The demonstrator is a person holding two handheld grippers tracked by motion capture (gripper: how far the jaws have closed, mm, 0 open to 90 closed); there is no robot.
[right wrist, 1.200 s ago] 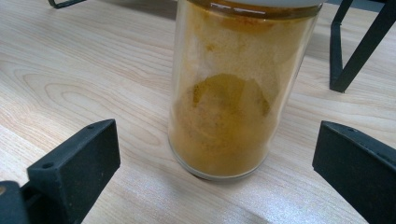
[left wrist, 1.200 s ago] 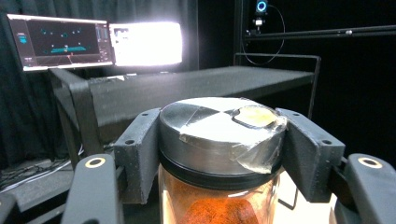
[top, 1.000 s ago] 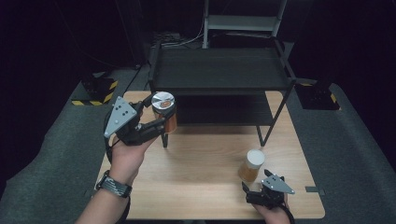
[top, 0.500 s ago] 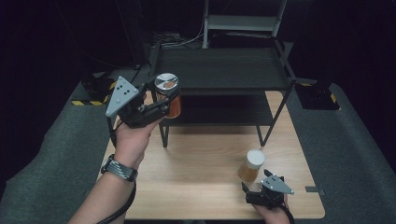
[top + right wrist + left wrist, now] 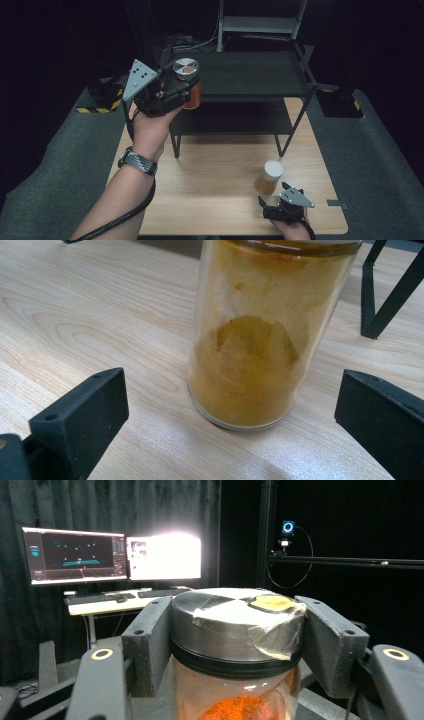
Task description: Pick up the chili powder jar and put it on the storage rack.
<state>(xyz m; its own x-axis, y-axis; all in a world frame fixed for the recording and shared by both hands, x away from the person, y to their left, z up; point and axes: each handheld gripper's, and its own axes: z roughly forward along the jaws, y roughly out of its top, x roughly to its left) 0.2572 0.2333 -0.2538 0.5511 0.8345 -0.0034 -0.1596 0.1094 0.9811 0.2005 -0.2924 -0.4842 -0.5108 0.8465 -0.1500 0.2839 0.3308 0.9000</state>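
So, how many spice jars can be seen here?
2. One jar is held up by the left gripper near the shelf; the other jar stands on the table before the right gripper.

The left claw (image 5: 187, 87) is raised at about ten o'clock, forearm stretched up, jaws clamped tight. The right claw (image 5: 267, 202) sits low at five o'clock, jaws spread wide.

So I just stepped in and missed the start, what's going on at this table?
A person works with a gripper in each hand. The left gripper is shut on a jar of orange powder, clamped just under its grey lid and held in the air by the black shelf rack. The right gripper rests low on the wooden table, jaws open, facing a second jar of yellow powder that stands upright, untouched, just ahead of it.
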